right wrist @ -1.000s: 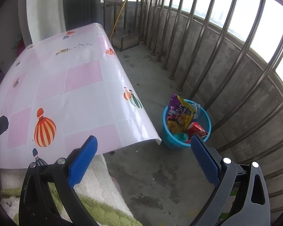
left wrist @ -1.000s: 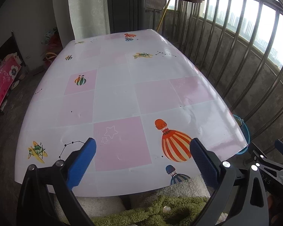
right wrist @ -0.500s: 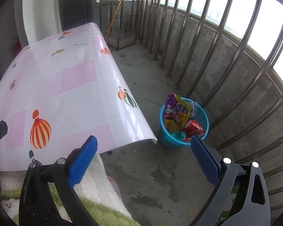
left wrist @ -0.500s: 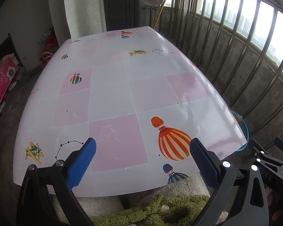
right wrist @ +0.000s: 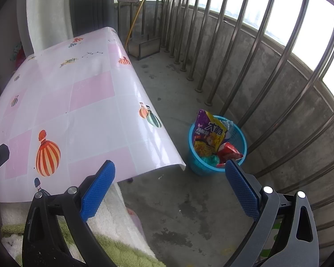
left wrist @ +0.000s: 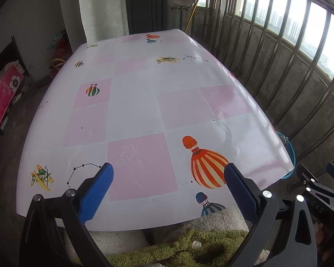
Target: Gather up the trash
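The trash is sitting in the blue basket (right wrist: 218, 153) on the balcony floor, just right of the bench's (right wrist: 78, 111) near right corner: a purple snack bag (right wrist: 208, 133) is standing up above the rim, with a red packet (right wrist: 228, 153) leaning beside it. Those wrappers are looking light, crinkly and slippery, so I'd be pinching the purple bag by its free upper edge.

The right tool (right wrist: 169, 182) is hovering with fingers spread, gripping nothing. The left tool (left wrist: 167, 185) is likewise spread over the bench top, which is showing no litter.

Only the right view is showing the basket's contents; the left is catching just a sliver of blue rim behind the tablecloth edge.
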